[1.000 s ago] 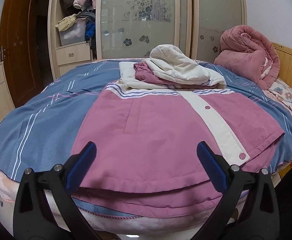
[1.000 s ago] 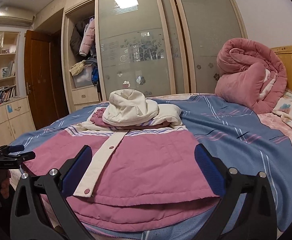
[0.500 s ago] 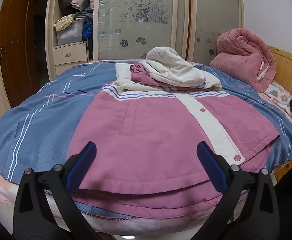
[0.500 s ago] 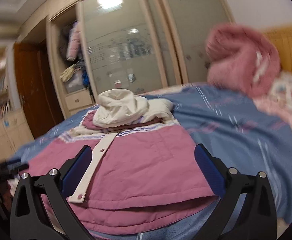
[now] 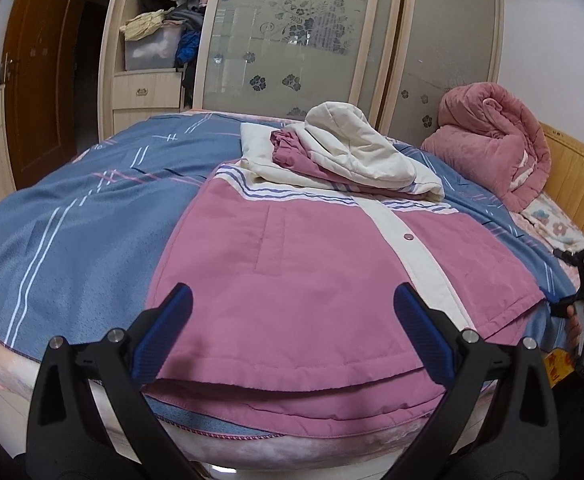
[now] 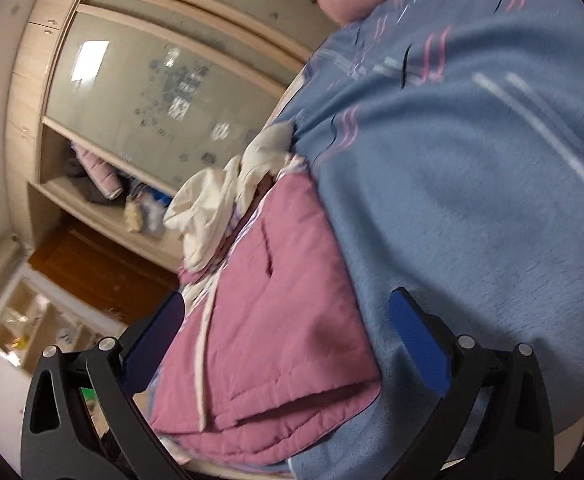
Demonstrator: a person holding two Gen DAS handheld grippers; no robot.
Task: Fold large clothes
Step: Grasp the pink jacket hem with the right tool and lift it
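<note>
A pink padded jacket with a cream snap placket and a cream hood folded onto its chest lies flat on the blue bedspread, its hem at the near bed edge. My left gripper is open just above the hem's left half. My right gripper is open, rolled sideways, over the jacket's right hem corner; it also shows at the right edge of the left wrist view.
A rolled pink quilt sits by the wooden headboard at the right. A wardrobe with frosted sliding doors and an open shelf of clothes stands behind the bed. A brown door is at the left.
The right gripper has rolled sharply sideways and dropped close to the jacket's right corner. The left gripper has shifted slightly left along the hem. Both stay open.
</note>
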